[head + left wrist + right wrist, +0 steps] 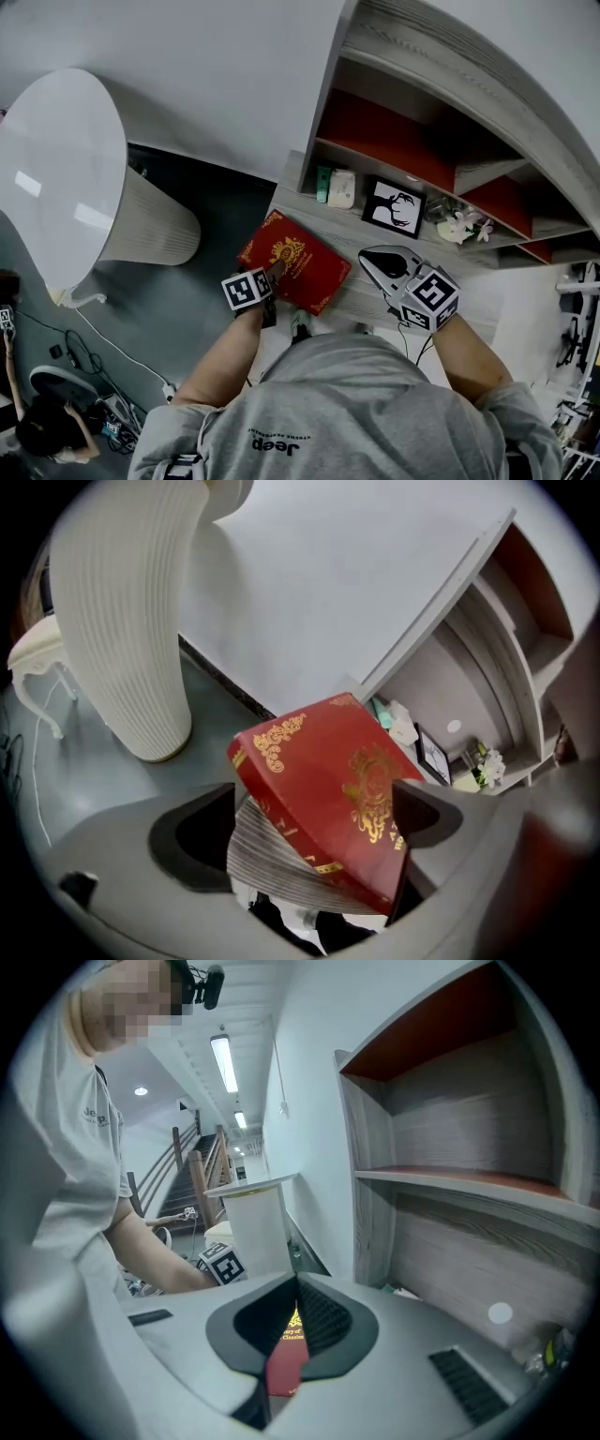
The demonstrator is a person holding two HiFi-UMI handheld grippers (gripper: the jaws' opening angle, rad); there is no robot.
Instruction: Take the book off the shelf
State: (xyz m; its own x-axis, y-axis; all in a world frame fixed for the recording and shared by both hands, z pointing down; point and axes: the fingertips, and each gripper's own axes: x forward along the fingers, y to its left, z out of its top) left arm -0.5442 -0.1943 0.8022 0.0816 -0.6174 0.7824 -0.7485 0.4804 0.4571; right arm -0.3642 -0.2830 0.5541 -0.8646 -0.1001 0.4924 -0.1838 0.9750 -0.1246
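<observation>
The word "Jeep" is printed on the grey shirt at the bottom of the head view, where it reads upside down. A smaller line beside it cannot be made out. Gold lettering is carried by the red hardcover book with gold ornament. In the right gripper view only a fragment ending "ry of" can be read on the narrow strip of the book at lower centre, and the line under it is too small to be sure of. Further gold letters are seen along the edge of the book in the left gripper view, but they are illegible.

The left gripper is spread wide. In its own view the left gripper has the book between its jaws, with one jaw tip in front of the cover's lower right corner. No pad is seen pressing on the book, so nothing is clamped.

The right gripper is placed just right of the book. Its jaws are drawn together until the tips meet in the right gripper view, and nothing is gripped – the red strip is merely seen through the slit.

The book is laid on the grey wood-grain bench at the centre of the head view, outside the compartments of the grey shelf unit with red back panels at upper right. It sits near a black-framed deer picture.
</observation>
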